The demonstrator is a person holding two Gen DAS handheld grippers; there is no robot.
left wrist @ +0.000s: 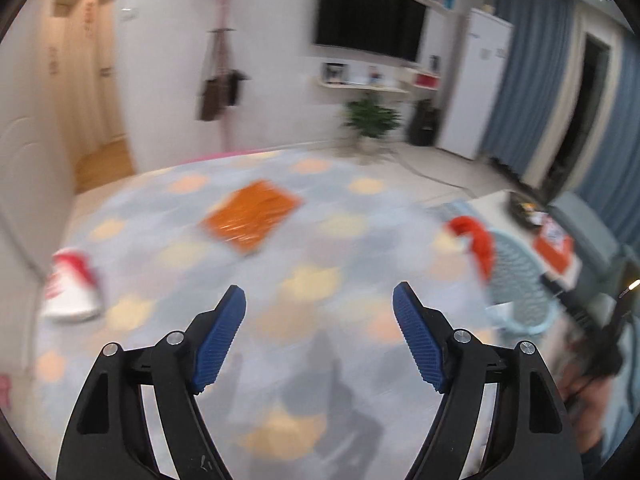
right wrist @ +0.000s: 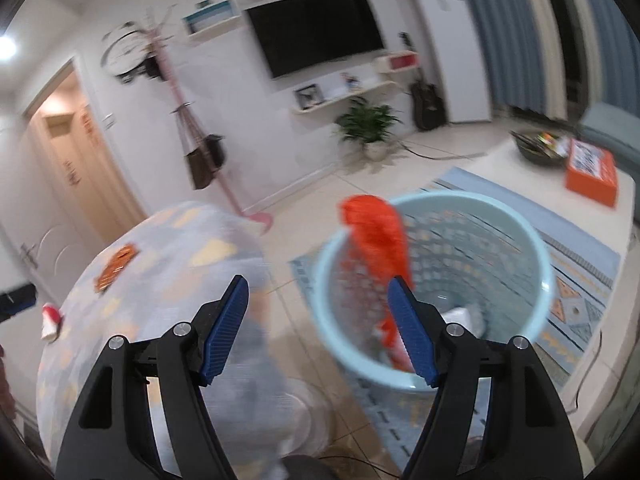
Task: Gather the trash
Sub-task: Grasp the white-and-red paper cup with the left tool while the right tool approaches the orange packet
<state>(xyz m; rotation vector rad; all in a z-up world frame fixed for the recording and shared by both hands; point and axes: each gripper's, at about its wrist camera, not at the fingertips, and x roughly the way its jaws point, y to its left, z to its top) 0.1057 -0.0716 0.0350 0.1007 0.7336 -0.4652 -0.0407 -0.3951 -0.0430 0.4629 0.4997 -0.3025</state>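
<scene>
My left gripper [left wrist: 319,300] is open and empty above a round table with a blue-and-peach cloth [left wrist: 340,240]. An orange wrapper [left wrist: 252,216] lies flat ahead on the cloth. A red-and-white package [left wrist: 72,284] lies at the table's left edge. My right gripper [right wrist: 318,290] is open over the floor between the table [right wrist: 168,264] and a light blue basket [right wrist: 532,256]. A red piece of trash [right wrist: 376,236] is in the air over the basket's near rim, blurred. White and red trash [right wrist: 460,320] lies inside the basket. The basket [left wrist: 520,280] and the red piece [left wrist: 476,240] also show in the left view.
A low white table [right wrist: 520,168] with an orange box [right wrist: 592,176] and a dark bowl [right wrist: 538,146] stands at right on a patterned rug [right wrist: 572,280]. A potted plant [right wrist: 368,124], pink coat stand [right wrist: 176,92], TV [right wrist: 316,28] and fridge [right wrist: 452,40] line the far wall.
</scene>
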